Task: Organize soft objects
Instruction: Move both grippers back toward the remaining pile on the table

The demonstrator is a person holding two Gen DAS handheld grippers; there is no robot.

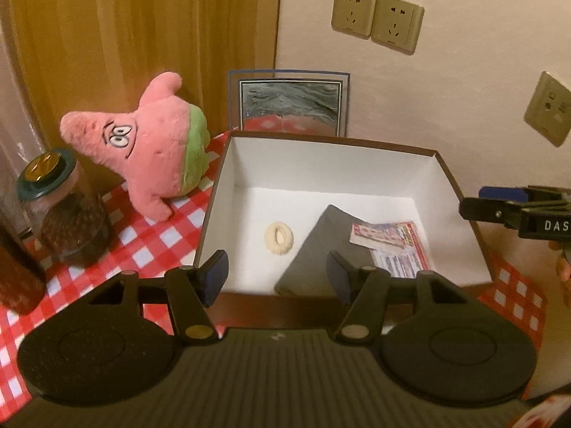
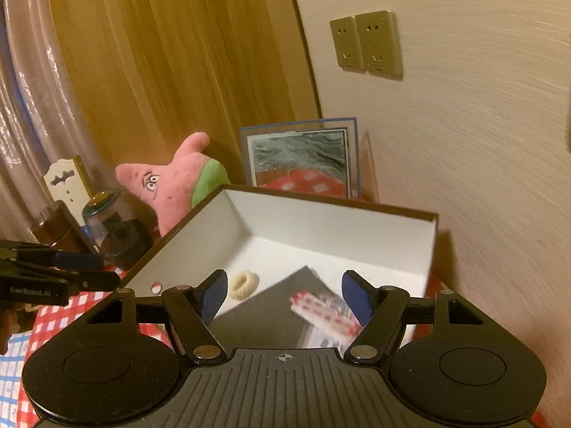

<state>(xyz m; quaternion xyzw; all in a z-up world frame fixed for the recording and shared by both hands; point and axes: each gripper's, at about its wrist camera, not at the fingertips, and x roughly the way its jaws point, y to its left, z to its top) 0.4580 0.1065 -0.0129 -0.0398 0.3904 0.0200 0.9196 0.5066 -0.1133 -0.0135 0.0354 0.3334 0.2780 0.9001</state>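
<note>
A pink star-shaped plush toy (image 1: pixel 153 142) with green shorts stands on the red checked tablecloth, left of an open white-lined box (image 1: pixel 453 174). It also shows in the right wrist view (image 2: pixel 178 185). In the box lie a cream hair tie (image 1: pixel 279 238), a grey folded cloth (image 1: pixel 321 246) and a printed packet (image 1: pixel 389 237). My left gripper (image 1: pixel 276 274) is open and empty over the box's near wall. My right gripper (image 2: pixel 285 297) is open and empty above the box (image 2: pixel 431 242), over the cloth (image 2: pixel 271 310) and packet (image 2: pixel 321 306). The hair tie (image 2: pixel 243 284) lies left of the cloth.
A glass jar (image 1: pixel 64 210) with a green lid and a dark bottle (image 1: pixel 14 267) stand left on the checked tablecloth (image 1: pixel 150 242). A framed picture (image 1: pixel 289 103) leans on the wall behind the box. Wall sockets (image 1: pixel 378 18) are above. A wooden panel (image 1: pixel 142 35) is at the back left.
</note>
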